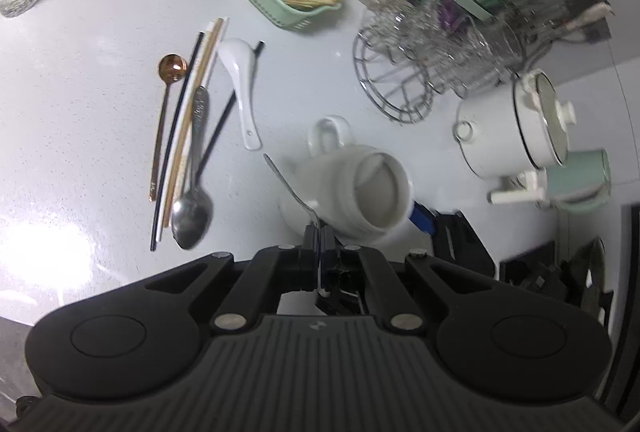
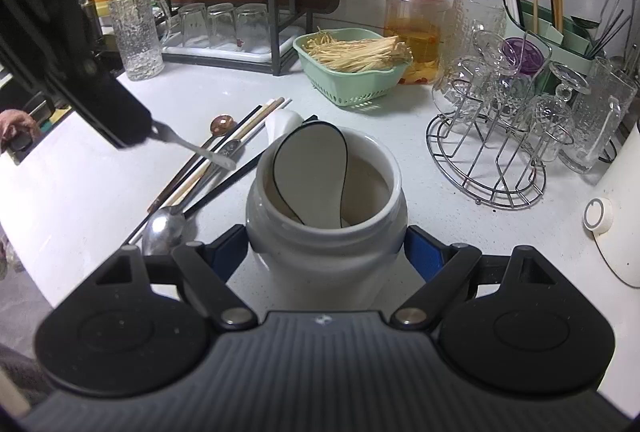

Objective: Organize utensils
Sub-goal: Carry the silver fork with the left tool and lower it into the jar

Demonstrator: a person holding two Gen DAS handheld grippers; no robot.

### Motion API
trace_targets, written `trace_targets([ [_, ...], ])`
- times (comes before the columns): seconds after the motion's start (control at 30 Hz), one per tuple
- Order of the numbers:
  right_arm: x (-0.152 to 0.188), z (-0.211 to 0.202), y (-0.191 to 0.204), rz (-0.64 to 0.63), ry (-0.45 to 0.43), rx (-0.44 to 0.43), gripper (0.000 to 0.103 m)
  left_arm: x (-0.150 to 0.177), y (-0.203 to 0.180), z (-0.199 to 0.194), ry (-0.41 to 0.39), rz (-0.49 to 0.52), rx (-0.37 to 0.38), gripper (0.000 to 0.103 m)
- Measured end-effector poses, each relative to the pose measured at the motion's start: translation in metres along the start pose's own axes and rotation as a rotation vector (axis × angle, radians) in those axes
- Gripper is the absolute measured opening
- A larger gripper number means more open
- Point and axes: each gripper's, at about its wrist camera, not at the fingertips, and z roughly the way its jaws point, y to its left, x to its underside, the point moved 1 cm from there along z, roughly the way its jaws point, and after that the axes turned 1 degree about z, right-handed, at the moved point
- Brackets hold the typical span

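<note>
The right gripper (image 2: 326,252) grasps the jar (image 2: 324,232) holding a ladle (image 2: 310,172); the left gripper (image 1: 320,232) pinches a fork (image 1: 288,188).

Your left gripper (image 1: 320,232) is black with silver screws; your right gripper (image 2: 324,252) has blue fingers (image 2: 424,252).

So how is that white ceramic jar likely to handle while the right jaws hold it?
The white ceramic jar looks thick-walled and glazed, so probably heavy for its size and somewhat slippery. The right gripper clamps its rounded belly, so it might twist or slide. With a white ladle leaning inside, it may tip slightly toward that side.
</note>
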Motion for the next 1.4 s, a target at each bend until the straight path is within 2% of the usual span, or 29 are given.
trace_targets([
  [0.4,-0.002,0.002,-0.001,-0.028,0.036,-0.018,0.087,-0.008,-0.033,-0.049,0.103,0.011,0.088,0.001],
  [0.67,-0.004,0.003,-0.002,-0.035,0.052,-0.020,0.087,-0.010,-0.051,-0.047,0.180,0.023,0.148,0.001],
  [1.0,-0.003,0.002,-0.001,-0.036,0.050,-0.017,0.087,-0.023,-0.060,-0.018,0.262,0.058,0.122,0.001],
  [1.23,-0.002,0.002,-0.003,-0.027,0.043,-0.025,0.087,-0.035,-0.063,0.012,0.334,0.038,0.098,0.001],
  [1.4,-0.005,0.005,-0.004,-0.019,0.045,-0.037,0.087,-0.044,-0.068,0.029,0.378,0.040,0.044,0.001],
])
